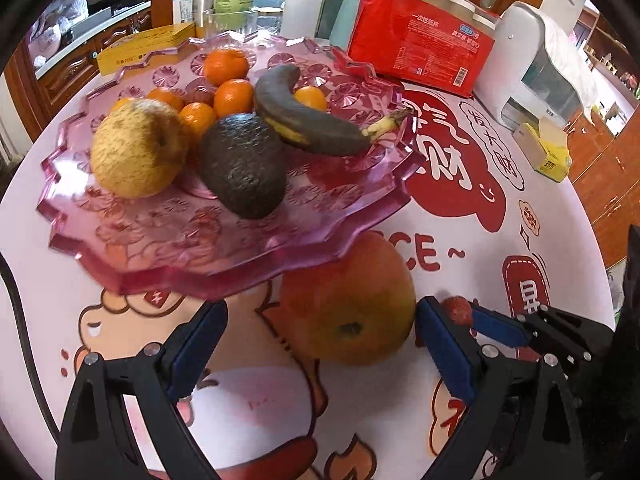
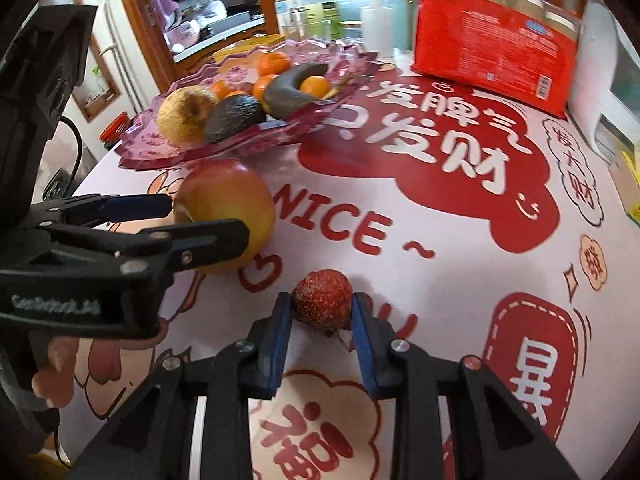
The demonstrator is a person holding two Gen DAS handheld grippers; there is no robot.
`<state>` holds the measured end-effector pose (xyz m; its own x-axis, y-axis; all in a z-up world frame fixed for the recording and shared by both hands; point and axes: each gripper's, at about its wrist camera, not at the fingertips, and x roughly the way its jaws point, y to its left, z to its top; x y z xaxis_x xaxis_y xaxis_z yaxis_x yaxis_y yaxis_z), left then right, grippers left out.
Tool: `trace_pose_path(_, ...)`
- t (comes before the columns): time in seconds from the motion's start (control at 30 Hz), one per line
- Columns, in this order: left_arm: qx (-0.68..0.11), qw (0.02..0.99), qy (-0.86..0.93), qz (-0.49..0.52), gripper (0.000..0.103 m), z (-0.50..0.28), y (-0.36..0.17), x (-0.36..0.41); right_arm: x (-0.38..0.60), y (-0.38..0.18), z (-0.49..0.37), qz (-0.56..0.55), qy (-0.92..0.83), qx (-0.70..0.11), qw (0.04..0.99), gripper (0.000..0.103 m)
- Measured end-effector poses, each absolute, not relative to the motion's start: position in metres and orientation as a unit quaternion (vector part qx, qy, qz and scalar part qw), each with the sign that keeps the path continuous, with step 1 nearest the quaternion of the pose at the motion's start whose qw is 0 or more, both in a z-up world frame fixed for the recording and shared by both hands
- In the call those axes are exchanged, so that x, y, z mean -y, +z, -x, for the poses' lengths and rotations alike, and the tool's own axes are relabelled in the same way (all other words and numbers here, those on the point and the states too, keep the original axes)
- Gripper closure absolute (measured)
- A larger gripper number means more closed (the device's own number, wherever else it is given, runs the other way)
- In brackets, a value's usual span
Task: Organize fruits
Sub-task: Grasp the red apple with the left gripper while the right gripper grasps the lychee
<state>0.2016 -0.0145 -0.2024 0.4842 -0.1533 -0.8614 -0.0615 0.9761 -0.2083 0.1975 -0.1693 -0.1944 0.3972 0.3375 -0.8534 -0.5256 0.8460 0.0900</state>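
Fruits mostly sit on the pink tray (image 1: pixel 224 268); a mango (image 1: pixel 348 300) and a lychee (image 2: pixel 322 300) remain on the worktop. Right gripper (image 2: pixel 320 316) pinches the lychee; left gripper (image 1: pixel 320 328) gapes around the mango, not gripping.

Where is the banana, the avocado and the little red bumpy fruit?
banana (image 1: pixel 316 128): left wrist view, dark middle.
avocado (image 1: pixel 244 164): left wrist view, its middle.
little red fruit (image 2: pixel 322 304): right wrist view, bumpy front.
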Motion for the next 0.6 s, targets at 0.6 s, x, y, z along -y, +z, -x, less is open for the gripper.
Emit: trace_pose_path(0.6, -0.508, 0.852, -0.020, 0.126, 0.033, -0.210, -0.220, 0.025, 0.179, -0.195, -0.198, 0.081, 0.239, -0.485, 0.838, 0.073)
